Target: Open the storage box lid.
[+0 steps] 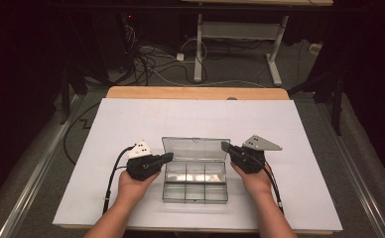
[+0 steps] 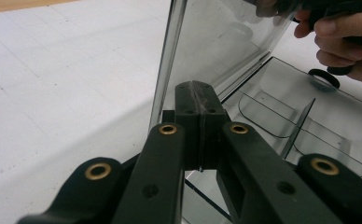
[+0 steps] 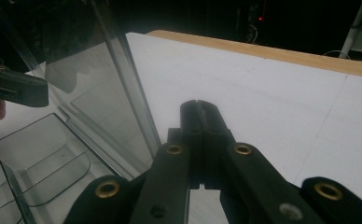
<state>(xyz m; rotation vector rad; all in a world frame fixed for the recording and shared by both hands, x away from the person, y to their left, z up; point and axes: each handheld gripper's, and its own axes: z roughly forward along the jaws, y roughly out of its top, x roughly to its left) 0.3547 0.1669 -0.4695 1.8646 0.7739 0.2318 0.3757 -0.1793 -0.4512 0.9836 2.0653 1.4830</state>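
While the person's 2 hands rest on the white sheet (image 1: 131,119) that covers the bench, a clear plastic box (image 1: 195,183) with its lid (image 1: 196,148) standing open lies between the 2 claws, near the front edge of the bench and about midway between its left and right edges. Inside the box, thin walls divide it into several small compartments, and they look empty. At the left side of the box, the left gripper (image 1: 168,157) points its tip toward the left edge of the upright lid; in the left gripper view (image 2: 198,93) both jaws are pressed together with nothing between them, and the lid's edge stands just beyond the tip. At the right side, the right gripper (image 1: 224,146) reaches the upper right corner of the lid. In the right gripper view (image 3: 199,109) these jaws are also pressed together and hold nothing, with the lid just to their left. Whether either tip really touches the lid, I cannot tell.
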